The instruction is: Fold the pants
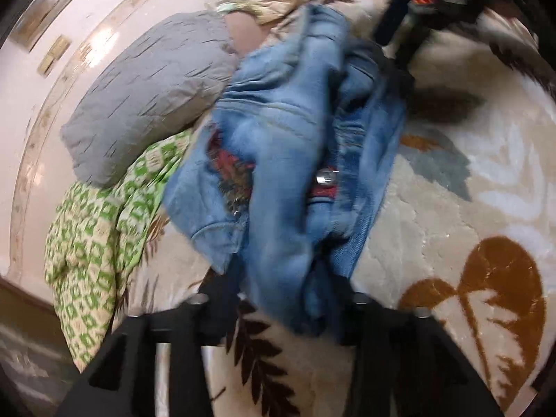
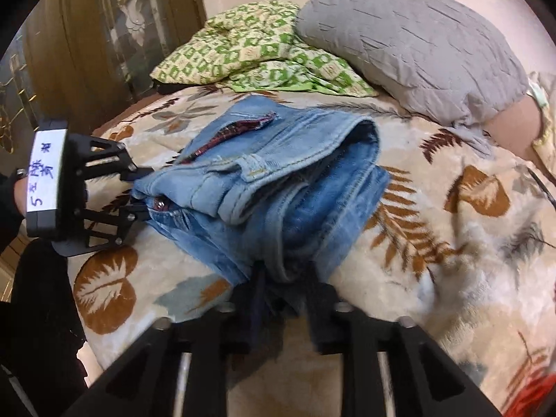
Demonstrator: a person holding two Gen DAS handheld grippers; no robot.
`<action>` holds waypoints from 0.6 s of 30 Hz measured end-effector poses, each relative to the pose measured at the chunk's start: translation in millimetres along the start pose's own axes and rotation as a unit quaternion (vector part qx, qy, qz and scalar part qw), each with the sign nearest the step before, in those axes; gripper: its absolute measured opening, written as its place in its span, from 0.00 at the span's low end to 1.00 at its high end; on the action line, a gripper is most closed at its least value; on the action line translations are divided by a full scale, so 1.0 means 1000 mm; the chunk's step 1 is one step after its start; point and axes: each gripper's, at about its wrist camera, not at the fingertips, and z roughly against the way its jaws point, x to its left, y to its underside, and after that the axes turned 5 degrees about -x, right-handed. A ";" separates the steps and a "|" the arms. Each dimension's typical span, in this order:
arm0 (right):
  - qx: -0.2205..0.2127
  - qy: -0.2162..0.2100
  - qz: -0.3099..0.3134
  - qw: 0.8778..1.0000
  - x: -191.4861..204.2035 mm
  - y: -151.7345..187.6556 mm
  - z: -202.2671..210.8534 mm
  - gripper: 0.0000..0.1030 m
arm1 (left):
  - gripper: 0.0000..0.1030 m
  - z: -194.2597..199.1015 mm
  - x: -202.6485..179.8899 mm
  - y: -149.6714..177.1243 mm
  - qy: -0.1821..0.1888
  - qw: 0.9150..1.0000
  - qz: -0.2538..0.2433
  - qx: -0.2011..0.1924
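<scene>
A pair of light blue jeans (image 2: 278, 173) lies folded in a thick bundle on the leaf-patterned blanket (image 2: 434, 243). My left gripper (image 1: 278, 274) is shut on the jeans (image 1: 285, 160) at the waistband end, with denim bunched between its fingers. It also shows in the right wrist view (image 2: 139, 191), gripping the end with the metal button. My right gripper (image 2: 285, 278) is shut on the opposite end of the bundle. It shows in the left wrist view (image 1: 399, 52) at the far end, blurred.
A grey pillow (image 2: 417, 41) and a green-and-cream patterned cloth (image 2: 250, 55) lie on the bed behind the jeans. A dark wooden wardrobe (image 2: 87, 34) stands beyond the bed edge. A person's arm (image 2: 510, 128) rests at the right.
</scene>
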 end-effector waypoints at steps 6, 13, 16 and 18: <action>-0.043 -0.026 -0.095 0.994 -0.021 -0.002 0.034 0.90 | 1.00 0.038 0.057 0.008 0.066 0.978 0.192 -0.042; -0.054 -0.162 -0.332 0.928 -0.068 -0.025 0.011 1.00 | 1.00 -0.001 0.120 0.025 0.197 0.865 0.461 -0.012; -0.022 -0.161 -0.385 0.908 -0.078 -0.025 -0.019 1.00 | 1.00 -0.035 0.123 0.036 0.244 0.808 0.535 0.024; -0.007 -0.167 -0.415 0.894 -0.083 -0.021 -0.034 1.00 | 1.00 -0.058 0.122 0.044 0.263 0.769 0.582 0.044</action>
